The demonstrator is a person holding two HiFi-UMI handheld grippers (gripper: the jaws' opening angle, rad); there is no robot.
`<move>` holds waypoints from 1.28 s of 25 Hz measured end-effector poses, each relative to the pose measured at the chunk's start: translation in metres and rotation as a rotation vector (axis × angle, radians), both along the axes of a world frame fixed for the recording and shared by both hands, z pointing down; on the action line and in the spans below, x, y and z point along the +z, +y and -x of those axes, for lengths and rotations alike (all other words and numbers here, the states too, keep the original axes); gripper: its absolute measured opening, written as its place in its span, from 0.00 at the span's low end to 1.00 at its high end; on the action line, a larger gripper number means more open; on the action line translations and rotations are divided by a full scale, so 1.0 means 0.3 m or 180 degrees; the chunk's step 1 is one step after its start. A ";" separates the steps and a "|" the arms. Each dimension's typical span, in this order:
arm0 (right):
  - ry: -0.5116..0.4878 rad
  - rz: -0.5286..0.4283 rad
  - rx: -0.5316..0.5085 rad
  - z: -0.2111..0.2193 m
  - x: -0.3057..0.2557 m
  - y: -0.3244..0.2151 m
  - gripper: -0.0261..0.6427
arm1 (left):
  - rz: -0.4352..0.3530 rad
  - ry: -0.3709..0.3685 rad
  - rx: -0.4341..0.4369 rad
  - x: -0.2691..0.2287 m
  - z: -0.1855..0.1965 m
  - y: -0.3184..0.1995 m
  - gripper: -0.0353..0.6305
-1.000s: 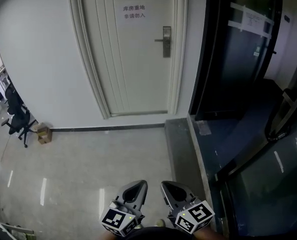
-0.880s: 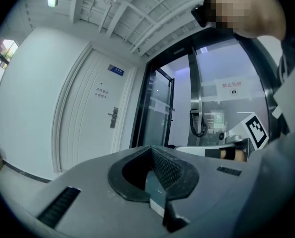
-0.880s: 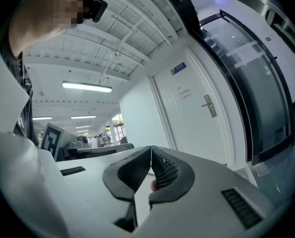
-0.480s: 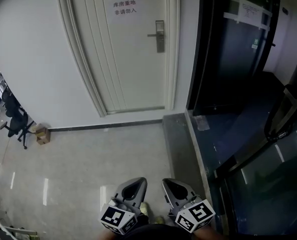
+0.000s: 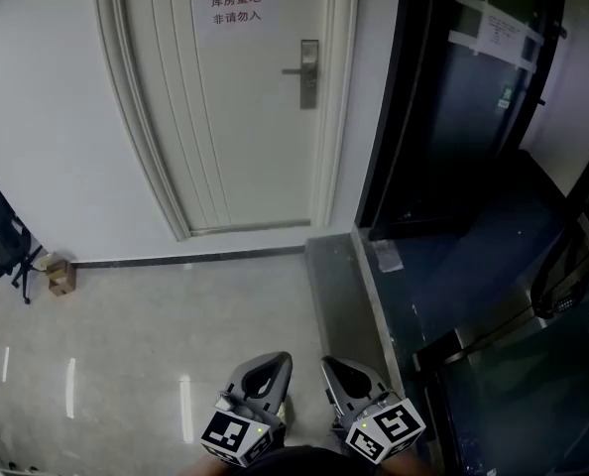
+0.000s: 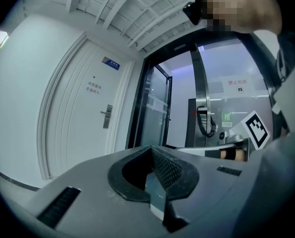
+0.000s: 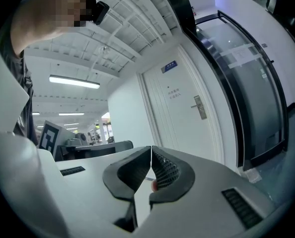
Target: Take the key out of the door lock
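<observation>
Door lock (image 5: 307,72) draws nearer but remains far ahead of left gripper (image 5: 273,363) and right gripper (image 5: 336,365), the 2 pressed together, empty.

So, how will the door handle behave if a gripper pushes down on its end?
The handle looks like a slim metal lever on a tall plate, so it is probably stiff and would swing down rather than bend. Its finish seems smooth, so a grip may slip off the free end.

Open floor (image 5: 176,315) up to the white door (image 5: 245,117); dark glass partition (image 5: 453,117) close on the right.
</observation>
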State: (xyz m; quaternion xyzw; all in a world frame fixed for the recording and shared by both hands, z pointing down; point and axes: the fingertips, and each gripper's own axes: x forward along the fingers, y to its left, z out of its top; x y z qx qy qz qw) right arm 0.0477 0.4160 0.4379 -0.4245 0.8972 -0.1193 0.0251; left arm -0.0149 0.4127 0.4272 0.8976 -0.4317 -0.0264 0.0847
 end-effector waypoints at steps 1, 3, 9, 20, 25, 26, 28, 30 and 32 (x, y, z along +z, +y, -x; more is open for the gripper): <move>0.0001 -0.0006 0.0009 0.010 -0.005 -0.043 0.06 | -0.0009 0.0001 0.0017 -0.001 0.009 -0.042 0.06; 0.0007 -0.0021 0.0036 0.040 -0.022 -0.134 0.06 | -0.0019 -0.0018 0.0044 -0.007 0.038 -0.130 0.06; 0.0095 -0.0086 0.0126 0.147 -0.061 -0.401 0.06 | -0.0030 0.0011 0.0140 -0.030 0.143 -0.396 0.06; 0.0128 -0.0141 0.0197 0.216 -0.091 -0.691 0.06 | -0.0069 0.0053 0.0233 -0.050 0.196 -0.685 0.06; 0.0079 -0.0103 0.0161 0.215 -0.073 -0.820 0.06 | -0.0057 0.0006 0.0192 -0.031 0.201 -0.795 0.06; 0.0072 -0.0098 0.0149 0.213 -0.070 -0.852 0.06 | -0.0037 0.0006 0.0177 -0.027 0.200 -0.825 0.06; 0.0055 -0.0089 0.0130 0.204 -0.062 -0.922 0.06 | 0.0004 0.0009 0.0148 -0.017 0.193 -0.891 0.06; 0.0037 -0.0074 0.0115 0.189 -0.052 -1.002 0.06 | 0.0006 -0.0009 0.0133 -0.008 0.178 -0.965 0.06; 0.0027 -0.0051 0.0099 0.170 -0.043 -1.092 0.06 | 0.0001 -0.0024 0.0115 -0.004 0.161 -1.046 0.06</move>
